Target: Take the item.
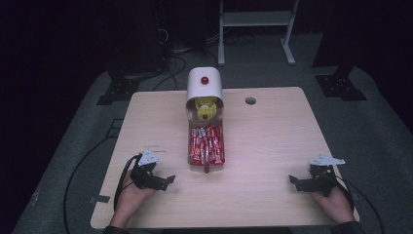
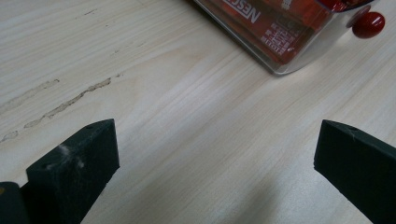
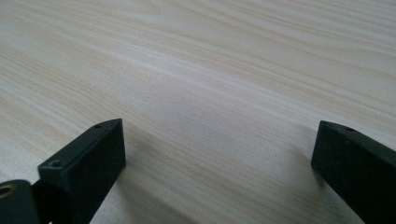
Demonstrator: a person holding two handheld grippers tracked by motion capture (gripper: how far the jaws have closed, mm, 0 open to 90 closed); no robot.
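Red sachets (image 1: 207,144) filled the clear tray (image 1: 215,165), lengthwise ahead-right of the nearer left gripper (image 1: 165,181); both grippers gaped wide, empty.

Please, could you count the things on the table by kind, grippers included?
White dispenser with a red knob: 1
Clear tray of red sachets: 1 (the sachets overlap too much to count)
Grippers: 2, the left gripper and the right gripper, both open
Total: 4

The left tongs (image 1: 168,181) rest low, jaws spread wide and empty. The right tongs (image 1: 293,181) mirror them, well apart.
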